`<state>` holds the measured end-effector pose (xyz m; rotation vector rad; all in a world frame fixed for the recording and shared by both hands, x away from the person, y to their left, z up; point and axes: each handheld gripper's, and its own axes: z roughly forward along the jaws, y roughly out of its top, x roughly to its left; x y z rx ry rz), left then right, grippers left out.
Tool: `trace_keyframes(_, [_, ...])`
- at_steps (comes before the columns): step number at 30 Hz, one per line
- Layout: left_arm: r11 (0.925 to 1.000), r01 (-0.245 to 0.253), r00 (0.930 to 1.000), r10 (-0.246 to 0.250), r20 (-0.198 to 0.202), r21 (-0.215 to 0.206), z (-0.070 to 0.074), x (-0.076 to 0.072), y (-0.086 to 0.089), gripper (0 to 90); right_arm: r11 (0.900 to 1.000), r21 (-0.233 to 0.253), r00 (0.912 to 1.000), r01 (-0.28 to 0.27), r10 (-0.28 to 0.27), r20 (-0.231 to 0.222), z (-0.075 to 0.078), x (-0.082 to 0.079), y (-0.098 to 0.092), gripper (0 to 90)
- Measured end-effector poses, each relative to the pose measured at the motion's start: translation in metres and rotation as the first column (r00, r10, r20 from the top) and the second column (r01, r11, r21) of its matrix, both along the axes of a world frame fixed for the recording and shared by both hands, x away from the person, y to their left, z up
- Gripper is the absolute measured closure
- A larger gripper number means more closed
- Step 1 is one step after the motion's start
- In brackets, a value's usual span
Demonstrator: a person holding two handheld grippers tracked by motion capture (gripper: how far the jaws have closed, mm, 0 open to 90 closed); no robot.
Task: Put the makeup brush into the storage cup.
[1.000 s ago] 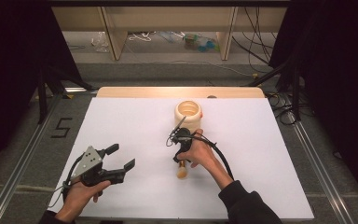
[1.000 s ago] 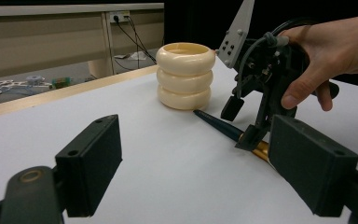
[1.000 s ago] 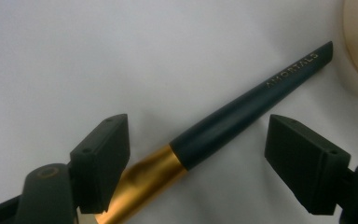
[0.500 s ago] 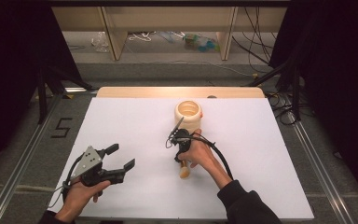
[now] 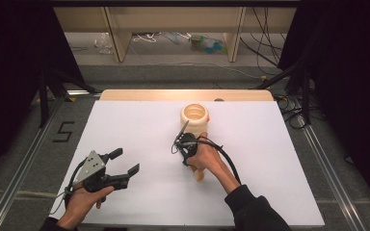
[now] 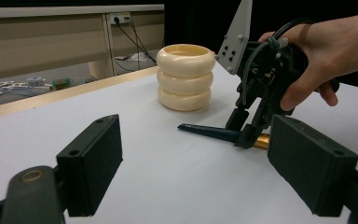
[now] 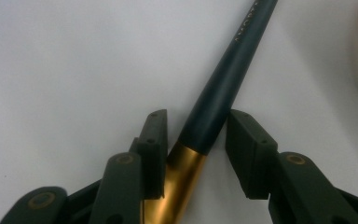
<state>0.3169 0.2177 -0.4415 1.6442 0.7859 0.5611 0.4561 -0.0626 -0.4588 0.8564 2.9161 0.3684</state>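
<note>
White table point(image 5: 125, 125), dark surround, cables beyond. Landmark: cream ringed holder point(image 5: 194, 117), upright, nothing visibly in it. Left gripper point(image 5: 124, 162) well off to the holder's near-left, jaws wide, holding nothing. Right gripper point(image 7: 193, 140) just in front of the holder, jaws straddling a dark-handled, gold-ferruled brush point(image 7: 219, 93) lying flat; left pad touching, right a hair apart. Grasp half-made; lift and likely placing in the holder remain.

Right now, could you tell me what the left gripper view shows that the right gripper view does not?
Left gripper view alone: the whole cream ribbed holder, the right hand gripping the right gripper, and the left gripper with jaws wide apart. Right gripper view alone: lettering on the brush handle, and a gap beside one jaw. Both: the dark handle, gold ferrule, white table.
</note>
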Motion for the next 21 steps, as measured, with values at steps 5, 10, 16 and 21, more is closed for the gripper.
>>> trace_keyframes(5, [1.0,0.0,1.0,0.0,0.001,-0.002,0.0001,-0.0001,0.0001,18.0,1.0,-0.001,1.0,-0.002,0.002,-0.001,0.0002,0.0005,0.0002,63.2])
trace_keyframes(10, [1.0,0.0,1.0,0.0,0.0,-0.002,0.0,0.0,0.0,18.0,1.0,0.01,0.9998,-0.018,0.018,0.007,-0.0004,0.0031,-0.0021,68.0])
trace_keyframes(16, [1.0,0.0,1.0,0.0,0.001,0.001,0.0,-0.0001,-0.0001,18.0,1.0,-0.006,0.9999,-0.015,0.015,-0.003,0.0004,0.0039,0.0002,69.6])
trace_keyframes(21, [1.0,0.0,1.0,0.0,-0.001,0.001,-0.0001,-0.0002,-0.0005,17.9,1.0,-0.016,0.9998,-0.016,0.016,-0.01,0.0008,0.0042,0.0018,70.4])
